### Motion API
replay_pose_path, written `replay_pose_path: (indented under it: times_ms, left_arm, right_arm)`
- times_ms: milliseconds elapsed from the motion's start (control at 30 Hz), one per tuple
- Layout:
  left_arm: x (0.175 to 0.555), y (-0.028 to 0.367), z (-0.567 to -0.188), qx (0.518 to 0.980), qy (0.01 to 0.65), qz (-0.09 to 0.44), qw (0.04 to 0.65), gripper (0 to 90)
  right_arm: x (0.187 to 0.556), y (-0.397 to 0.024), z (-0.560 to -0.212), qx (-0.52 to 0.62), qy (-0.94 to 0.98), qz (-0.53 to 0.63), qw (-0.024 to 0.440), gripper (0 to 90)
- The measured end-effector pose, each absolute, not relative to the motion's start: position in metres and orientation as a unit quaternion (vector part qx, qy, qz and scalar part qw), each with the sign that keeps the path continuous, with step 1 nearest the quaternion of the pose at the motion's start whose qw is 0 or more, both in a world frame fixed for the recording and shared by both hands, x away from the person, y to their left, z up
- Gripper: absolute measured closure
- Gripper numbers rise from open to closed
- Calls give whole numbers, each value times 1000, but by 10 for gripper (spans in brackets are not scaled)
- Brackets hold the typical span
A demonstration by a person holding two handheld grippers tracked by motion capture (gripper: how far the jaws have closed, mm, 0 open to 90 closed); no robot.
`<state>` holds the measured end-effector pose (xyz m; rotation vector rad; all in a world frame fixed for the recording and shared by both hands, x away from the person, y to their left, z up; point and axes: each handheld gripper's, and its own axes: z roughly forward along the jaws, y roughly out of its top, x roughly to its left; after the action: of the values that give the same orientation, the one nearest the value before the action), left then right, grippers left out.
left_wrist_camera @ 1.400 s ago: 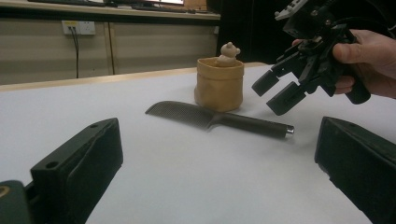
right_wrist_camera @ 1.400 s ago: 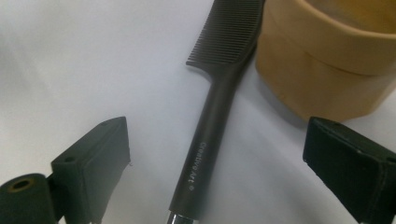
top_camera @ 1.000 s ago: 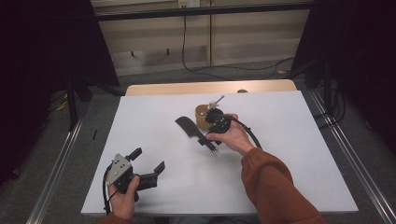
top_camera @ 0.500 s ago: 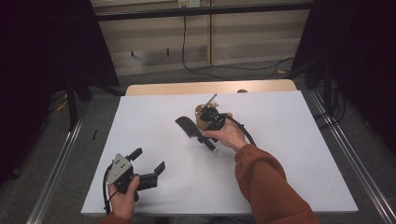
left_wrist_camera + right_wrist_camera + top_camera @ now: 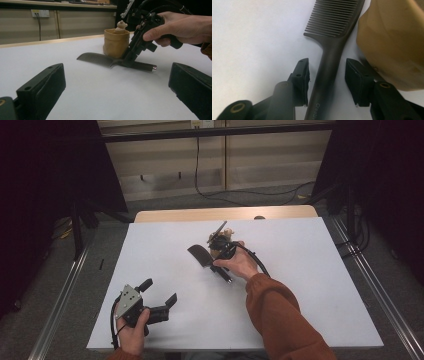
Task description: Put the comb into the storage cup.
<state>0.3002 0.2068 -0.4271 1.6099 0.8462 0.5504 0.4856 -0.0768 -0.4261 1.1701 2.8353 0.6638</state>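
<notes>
Two grippers: I'm bringing the right gripper [image 5: 327, 82] down over the comb [image 5: 329, 50], jaws just narrowing on either side of its handle, pads not yet touching. Comb is lying flat on the table [image 5: 310, 285] just beside the tan pot [image 5: 116, 42]. Left gripper [image 5: 160, 292] is sitting wide, nothing in it.

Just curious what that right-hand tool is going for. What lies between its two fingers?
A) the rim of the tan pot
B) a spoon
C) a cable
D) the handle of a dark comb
D: the right gripper straddles the comb handle, beside the tan pot.
</notes>
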Motion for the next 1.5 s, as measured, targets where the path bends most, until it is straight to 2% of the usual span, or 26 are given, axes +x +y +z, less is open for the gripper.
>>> replay_pose_path:
  times_ms: [467, 733, 1500]
  left_arm:
    - [301, 207, -427, 690, 363, 234, 581, 11]
    - [301, 206, -428, 690, 362, 233, 581, 11]
    - [301, 206, -428, 692, 362, 233, 580, 11]
  right_arm:
    - [488, -75, -429, 381, 902, 201, 10, 624]
    - [488, -75, -429, 385, 902, 194, 25, 725]
    - [485, -76, -422, 386, 898, 208, 27, 728]
